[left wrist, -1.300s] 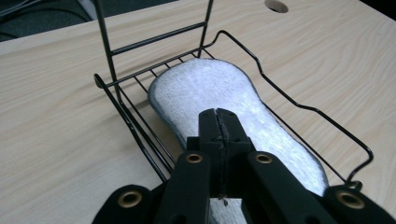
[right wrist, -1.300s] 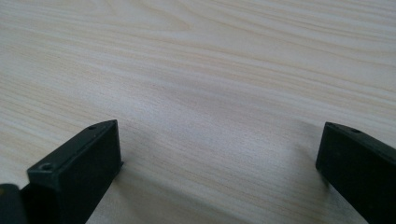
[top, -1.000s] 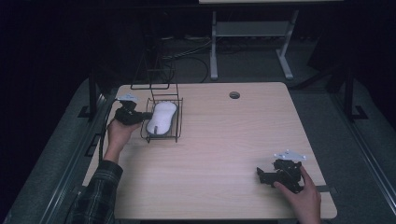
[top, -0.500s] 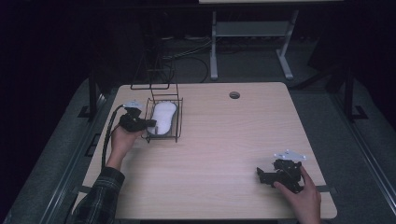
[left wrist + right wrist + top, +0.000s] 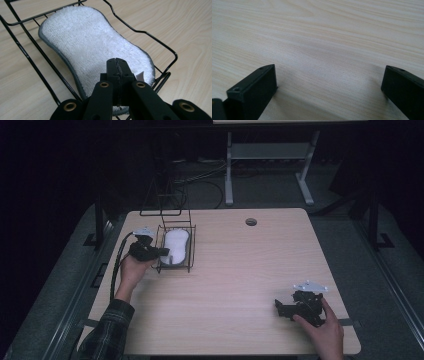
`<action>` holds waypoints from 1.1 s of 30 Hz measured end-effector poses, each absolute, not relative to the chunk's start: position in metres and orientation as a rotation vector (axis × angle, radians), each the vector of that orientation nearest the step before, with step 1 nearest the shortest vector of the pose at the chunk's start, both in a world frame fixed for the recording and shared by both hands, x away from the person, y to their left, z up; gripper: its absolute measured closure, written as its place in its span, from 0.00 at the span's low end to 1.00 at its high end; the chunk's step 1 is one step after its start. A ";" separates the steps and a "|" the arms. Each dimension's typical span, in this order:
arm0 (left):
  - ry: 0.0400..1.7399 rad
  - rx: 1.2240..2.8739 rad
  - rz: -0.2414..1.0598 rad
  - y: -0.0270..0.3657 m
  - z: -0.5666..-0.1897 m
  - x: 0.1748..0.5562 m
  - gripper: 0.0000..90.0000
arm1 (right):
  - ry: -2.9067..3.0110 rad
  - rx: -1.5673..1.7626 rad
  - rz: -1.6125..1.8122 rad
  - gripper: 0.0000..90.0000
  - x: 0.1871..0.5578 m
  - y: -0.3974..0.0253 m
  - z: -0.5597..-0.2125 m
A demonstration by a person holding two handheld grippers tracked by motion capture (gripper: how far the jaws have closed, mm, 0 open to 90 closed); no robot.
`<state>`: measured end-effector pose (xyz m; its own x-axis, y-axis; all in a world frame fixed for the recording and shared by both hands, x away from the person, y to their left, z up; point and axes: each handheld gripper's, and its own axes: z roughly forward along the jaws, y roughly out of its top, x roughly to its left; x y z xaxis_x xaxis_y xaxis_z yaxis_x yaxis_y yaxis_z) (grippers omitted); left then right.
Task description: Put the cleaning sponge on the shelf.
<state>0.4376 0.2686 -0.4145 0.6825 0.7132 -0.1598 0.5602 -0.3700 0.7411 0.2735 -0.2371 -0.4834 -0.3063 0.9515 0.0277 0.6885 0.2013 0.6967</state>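
Over the wire basket (image 5: 176, 251) at the worktop's (image 5: 240, 270) far left, the left tool (image 5: 117, 65) has moved in, jaws pressed together above the white sponge (image 5: 92, 45) lying inside. Its near end is hidden. The right tool (image 5: 329, 82) rests spread, unmoved.

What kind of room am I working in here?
Probably a lab or recording workspace: a bare wooden desk with a cable hole, loose cables on the dark floor and another desk's frame behind.
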 end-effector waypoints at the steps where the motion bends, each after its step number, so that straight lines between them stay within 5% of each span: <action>1: 0.978 2.071 0.242 0.269 -0.414 0.437 1.00 | 2.072 1.528 0.866 0.00 0.273 -0.237 -0.483; 29: 0.926 2.048 0.263 0.289 -0.389 0.369 1.00 | 2.072 1.528 0.865 0.00 0.273 -0.237 -0.483; 33: 0.922 2.056 0.261 0.290 -0.388 0.359 0.92 | 2.072 1.528 0.865 0.00 0.273 -0.237 -0.483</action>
<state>0.3592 0.2898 -0.3880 0.7066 0.6936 -0.1402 0.5170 -0.3708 0.7715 0.2734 -0.2371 -0.4834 -0.3062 0.9516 0.0276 0.6886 0.2014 0.6966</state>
